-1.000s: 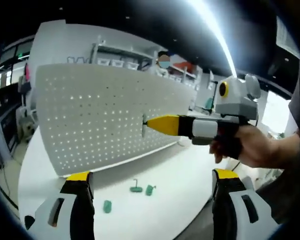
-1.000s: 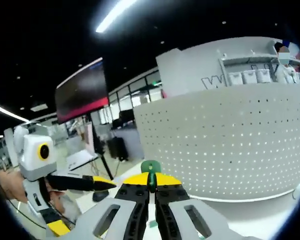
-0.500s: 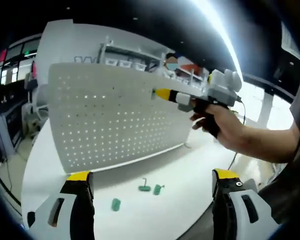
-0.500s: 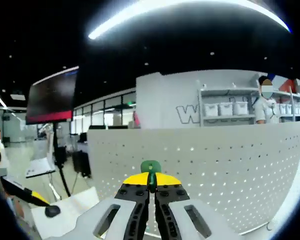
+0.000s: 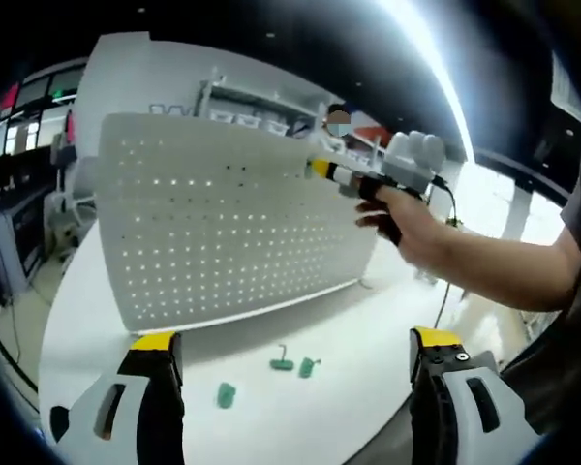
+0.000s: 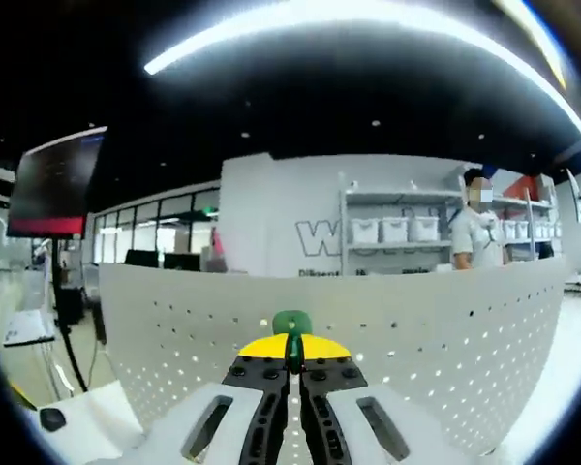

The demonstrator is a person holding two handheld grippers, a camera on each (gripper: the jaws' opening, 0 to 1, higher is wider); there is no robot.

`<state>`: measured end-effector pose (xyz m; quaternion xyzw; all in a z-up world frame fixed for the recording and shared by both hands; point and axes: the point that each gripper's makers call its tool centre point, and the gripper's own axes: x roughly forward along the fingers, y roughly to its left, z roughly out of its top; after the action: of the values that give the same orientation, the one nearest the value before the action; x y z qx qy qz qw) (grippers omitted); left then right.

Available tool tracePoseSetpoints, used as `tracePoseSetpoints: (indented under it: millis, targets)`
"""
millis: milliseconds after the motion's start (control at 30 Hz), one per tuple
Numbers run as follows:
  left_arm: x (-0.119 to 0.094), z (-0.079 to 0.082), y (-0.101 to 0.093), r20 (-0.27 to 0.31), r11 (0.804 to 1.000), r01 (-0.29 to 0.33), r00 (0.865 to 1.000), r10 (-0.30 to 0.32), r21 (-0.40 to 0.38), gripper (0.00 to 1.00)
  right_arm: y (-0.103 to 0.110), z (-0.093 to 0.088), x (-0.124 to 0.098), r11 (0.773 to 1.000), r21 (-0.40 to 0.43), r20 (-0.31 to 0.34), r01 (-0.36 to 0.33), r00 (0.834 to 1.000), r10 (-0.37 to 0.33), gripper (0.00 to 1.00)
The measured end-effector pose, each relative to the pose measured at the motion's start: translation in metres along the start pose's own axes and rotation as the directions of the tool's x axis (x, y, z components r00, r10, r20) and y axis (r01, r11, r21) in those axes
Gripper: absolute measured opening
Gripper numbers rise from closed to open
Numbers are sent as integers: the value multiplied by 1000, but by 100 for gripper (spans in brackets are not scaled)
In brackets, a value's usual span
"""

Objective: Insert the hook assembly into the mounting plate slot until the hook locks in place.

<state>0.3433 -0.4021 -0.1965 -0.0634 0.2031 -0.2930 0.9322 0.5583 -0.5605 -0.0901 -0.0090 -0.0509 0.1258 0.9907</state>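
Right gripper (image 6: 290, 360) closed tight on green hook (image 6: 291, 327), held near top edge of pegboard (image 5: 232, 228), not yet inserted. Left gripper (image 5: 290, 349) wide open, holding nothing, above table (image 5: 368, 329) w/ spare hooks (image 5: 290, 365). Risk: slight tilt, so pegs miss holes; thin grip may slip.
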Motion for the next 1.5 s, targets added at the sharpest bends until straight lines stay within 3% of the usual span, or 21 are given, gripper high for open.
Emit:
tracePoseSetpoints:
  millis: [167, 233, 767, 867, 1000, 1167, 1233, 1433, 1500]
  targets:
    - [1, -2, 3, -8, 1000, -5, 1000, 5, -5, 99, 3, -1, 6, 1000, -13, 9, 24, 1000, -24, 0]
    - [1, -2, 4, -8, 1000, -5, 1000, 5, -6, 98, 0, -6, 8, 998, 48, -9, 41, 999, -41, 0]
    - [-1, -14, 17, -15, 998, -25, 1000, 24, -56, 96, -1, -13, 14, 995, -22, -7, 93, 996, -94, 0]
    - [-1, -15, 17, -18, 998, -23, 1000, 22, -57, 96, -1, -16, 15, 995, -42, -39, 86, 995, -88, 1]
    - [1, -12, 16, -11, 998, -18, 1000, 17, -61, 96, 0, -28, 18, 998, -6, -104, 65, 992, -65, 3]
    - [1, -11, 13, -15, 999, -16, 1000, 15, -46, 96, 3, -19, 13, 998, 20, -92, 57, 994, -55, 14]
    - [1, -12, 13, -16, 999, -20, 1000, 19, -46, 96, 11, -20, 12, 997, 77, -115, 3, 993, 6, 16]
    - [1, -16, 9, -39, 999, -32, 999, 31, -9, 95, -2, -6, -6, 998, 67, -97, -12, 995, 18, 25]
    - [3, -17, 6, -41, 1000, -26, 999, 25, -13, 96, 3, 2, -10, 990, 120, -65, -77, 994, 86, 29]
